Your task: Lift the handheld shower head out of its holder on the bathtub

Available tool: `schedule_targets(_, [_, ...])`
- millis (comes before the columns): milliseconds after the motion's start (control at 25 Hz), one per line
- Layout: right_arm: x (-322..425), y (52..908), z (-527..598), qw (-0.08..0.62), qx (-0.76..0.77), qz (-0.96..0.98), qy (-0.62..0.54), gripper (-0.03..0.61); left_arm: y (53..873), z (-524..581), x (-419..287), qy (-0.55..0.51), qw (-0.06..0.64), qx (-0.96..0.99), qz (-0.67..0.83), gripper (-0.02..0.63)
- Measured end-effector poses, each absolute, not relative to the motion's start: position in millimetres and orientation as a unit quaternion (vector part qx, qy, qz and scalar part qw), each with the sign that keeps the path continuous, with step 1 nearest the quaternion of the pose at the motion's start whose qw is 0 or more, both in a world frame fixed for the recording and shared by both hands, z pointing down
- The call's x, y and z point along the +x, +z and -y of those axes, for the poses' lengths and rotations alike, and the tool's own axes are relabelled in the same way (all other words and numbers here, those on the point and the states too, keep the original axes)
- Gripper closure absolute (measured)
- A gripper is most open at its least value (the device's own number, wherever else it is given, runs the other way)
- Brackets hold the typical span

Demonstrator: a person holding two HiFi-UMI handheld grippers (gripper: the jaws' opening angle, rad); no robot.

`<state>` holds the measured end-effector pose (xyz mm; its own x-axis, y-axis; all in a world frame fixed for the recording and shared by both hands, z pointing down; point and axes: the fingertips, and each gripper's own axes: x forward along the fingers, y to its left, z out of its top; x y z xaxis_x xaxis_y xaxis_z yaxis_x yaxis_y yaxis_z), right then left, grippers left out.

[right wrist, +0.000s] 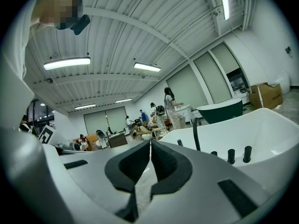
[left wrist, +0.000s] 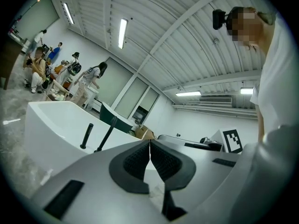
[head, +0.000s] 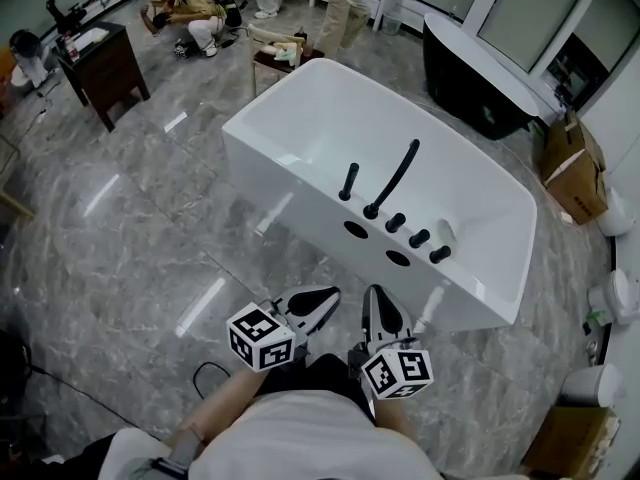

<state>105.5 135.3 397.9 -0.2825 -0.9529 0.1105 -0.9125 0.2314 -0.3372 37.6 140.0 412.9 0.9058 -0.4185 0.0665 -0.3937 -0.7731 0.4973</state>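
Hovering near the white freestanding bathtub, the left gripper and right gripper are showing jaws pressed together, empty; the black stick-shaped handheld shower head is standing upright on the tub's near rim.

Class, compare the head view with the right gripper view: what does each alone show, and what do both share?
Only the head view: two oval holes in the tub deck. Only the right gripper view: ceiling lights, and the right hand-held gripper seen along its shut, empty jaws. Both: the white bathtub, its black curved spout and knobs.
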Motion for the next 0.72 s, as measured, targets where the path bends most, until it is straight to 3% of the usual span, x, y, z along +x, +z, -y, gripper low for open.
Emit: schedule_targets(720, [116.4, 388.9, -126.4, 0.065, -0.608, -0.777, -0.149, 0.560, 418.7, -131.1, 31.7, -0.026, 0.269, 0.937, 0.222, 0.601])
